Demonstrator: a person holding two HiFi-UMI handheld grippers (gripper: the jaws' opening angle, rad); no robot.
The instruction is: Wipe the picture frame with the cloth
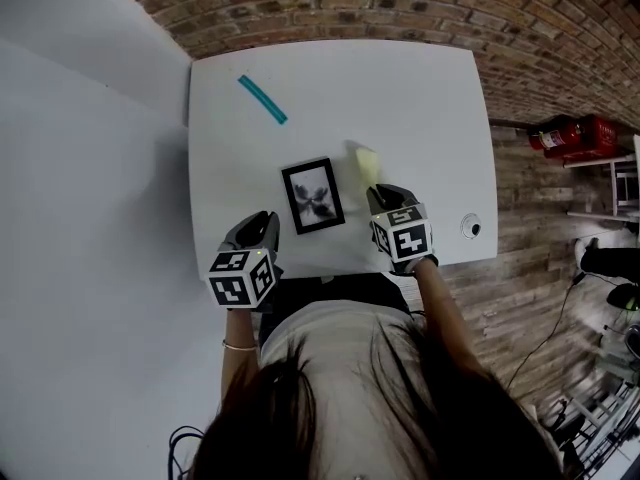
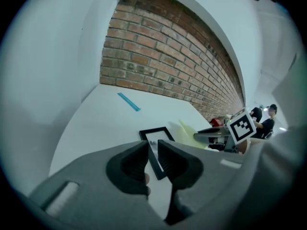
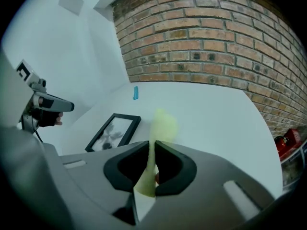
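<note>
Readying yellow cloth (image 1: 367, 164) beside picture frame (image 1: 312, 196), wiping not yet begun.
Clamping cloth in right gripper (image 1: 381, 197); holding left gripper (image 1: 262, 221) jaws apart, empty; probably steadying frame next.

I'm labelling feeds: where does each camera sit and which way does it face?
Head view: on the person's head, steeply down at table; hair, forearms show.
Left gripper view: on left gripper, toward picture frame, brick wall; own fingers show.
Right gripper view: on right gripper, same way; fingers pinch cloth.
All share the picture frame.
</note>
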